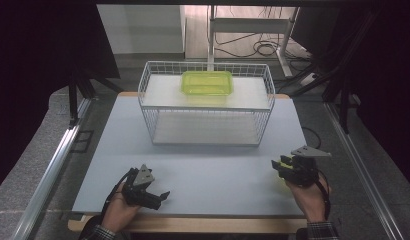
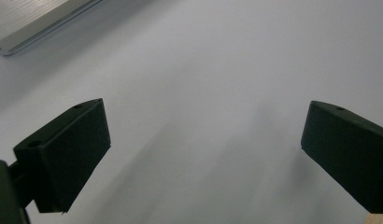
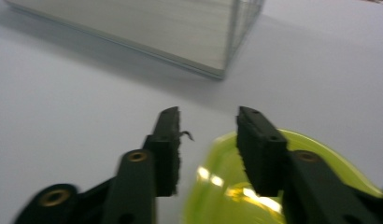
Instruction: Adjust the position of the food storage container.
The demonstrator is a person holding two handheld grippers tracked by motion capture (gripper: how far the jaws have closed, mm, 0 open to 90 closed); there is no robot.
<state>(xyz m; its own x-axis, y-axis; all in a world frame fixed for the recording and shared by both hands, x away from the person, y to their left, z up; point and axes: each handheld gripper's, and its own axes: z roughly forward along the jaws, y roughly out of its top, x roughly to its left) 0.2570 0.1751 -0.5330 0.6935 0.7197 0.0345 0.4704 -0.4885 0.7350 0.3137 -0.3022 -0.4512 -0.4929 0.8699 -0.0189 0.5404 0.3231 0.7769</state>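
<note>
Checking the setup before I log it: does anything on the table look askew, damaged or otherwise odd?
One small thing: in the right gripper view a frayed shred curls off the tip of the right tool's left pad, as if the lining is peeling. The wire basket sits square, and the green tray inside it lies flat.

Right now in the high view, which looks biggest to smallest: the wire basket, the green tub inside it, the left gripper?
1. wire basket
2. green tub
3. left gripper
The tub and left gripper look close in size; the gripper's nearness to the camera makes that order unsure.
</note>
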